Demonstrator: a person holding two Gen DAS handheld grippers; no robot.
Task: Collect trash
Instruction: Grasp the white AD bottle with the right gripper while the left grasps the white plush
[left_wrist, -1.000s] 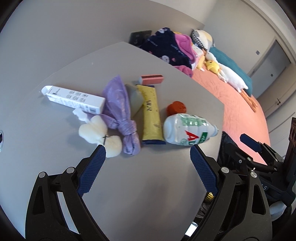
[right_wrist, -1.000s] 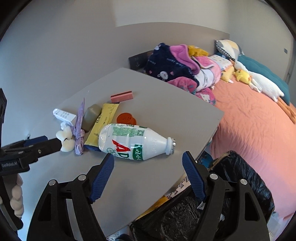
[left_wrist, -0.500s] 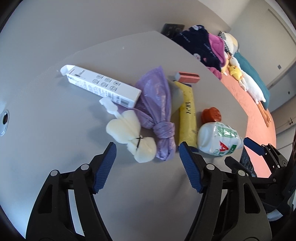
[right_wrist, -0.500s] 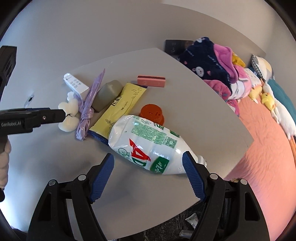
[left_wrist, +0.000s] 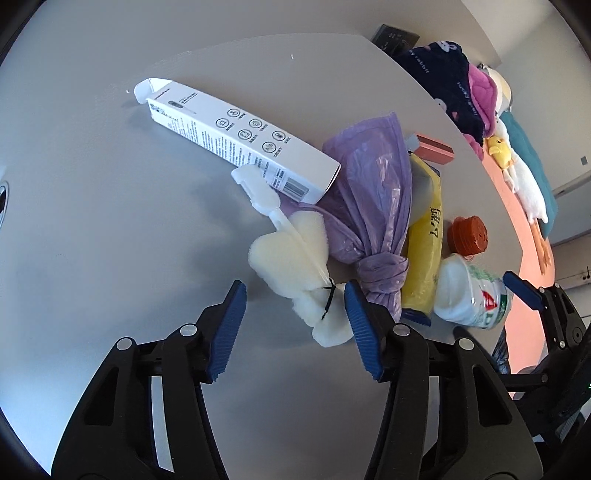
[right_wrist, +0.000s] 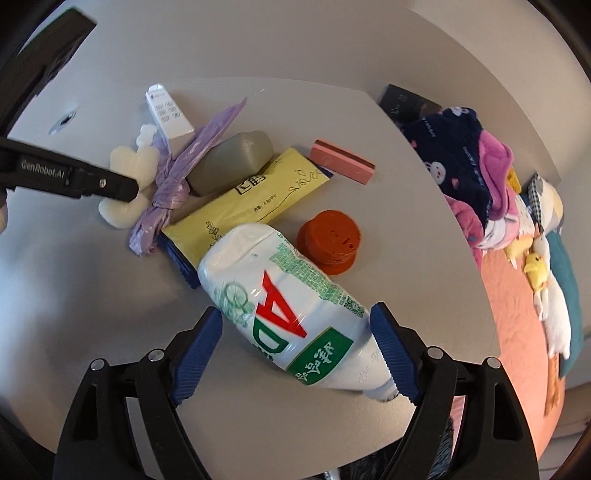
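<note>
A white foam piece (left_wrist: 291, 254) tied with a black thread lies on the grey table (left_wrist: 110, 221). My left gripper (left_wrist: 294, 291) stands over the foam's near end, jaws closing; one lobe sits between them against the right pad, the left pad apart. A white plastic bottle (right_wrist: 280, 295) with a red and green label lies on its side between the jaws of my right gripper (right_wrist: 295, 312), which are opening. Between the two lie a knotted purple bag (left_wrist: 369, 195), a yellow packet (right_wrist: 251, 195) and a red cap (right_wrist: 332, 240).
A long white carton (left_wrist: 236, 144), a grey block (right_wrist: 232, 162) and a pink box (right_wrist: 341, 160) lie behind the pile. The table's edge runs to the right; beyond it is a bed (right_wrist: 517, 314) with clothes and plush toys.
Both grippers have come down closer to the table and rolled. The left jaws have narrowed around the foam piece. The bottle now lies between the right jaws.
</note>
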